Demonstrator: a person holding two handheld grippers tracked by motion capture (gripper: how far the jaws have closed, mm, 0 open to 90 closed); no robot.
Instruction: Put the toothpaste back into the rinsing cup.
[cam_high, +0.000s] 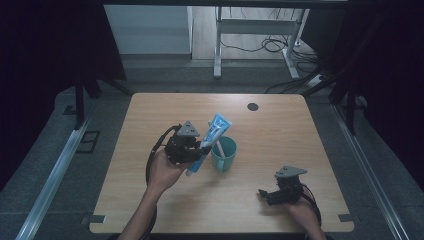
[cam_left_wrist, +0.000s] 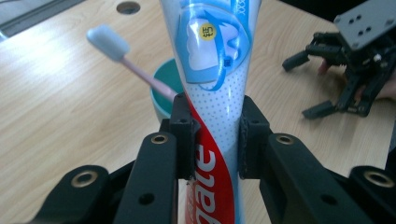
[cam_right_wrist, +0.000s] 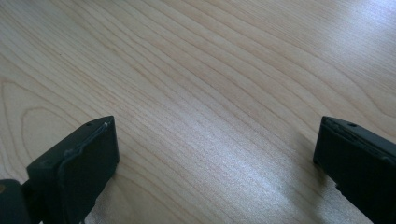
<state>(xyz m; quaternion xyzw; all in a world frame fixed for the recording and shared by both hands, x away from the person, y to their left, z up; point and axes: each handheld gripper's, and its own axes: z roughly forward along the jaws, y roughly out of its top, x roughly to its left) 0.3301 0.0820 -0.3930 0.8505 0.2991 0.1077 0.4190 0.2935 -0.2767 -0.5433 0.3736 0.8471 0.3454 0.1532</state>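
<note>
Beside the toothpaste tube (cam_high: 209, 140), a teal cup (cam_high: 225, 155) holds a toothbrush (cam_left_wrist: 122, 55).

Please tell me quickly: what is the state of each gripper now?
Left gripper: closed on the toothpaste tube.
Right gripper: open, holding nothing, over the table.

The toothpaste tube (cam_left_wrist: 212, 70) runs off top and bottom edges in the left gripper view, its brand lettering partly cut.

A rectangular light wooden table (cam_high: 280, 145) with a round dark cable hole (cam_high: 252, 106) stands on grey carpeted floor (cam_high: 65, 165). Beyond it, black curtains (cam_high: 50, 45) flank a white metal desk frame (cam_high: 260, 30) with tangled black cables (cam_high: 272, 45) on a brighter floor.
</note>
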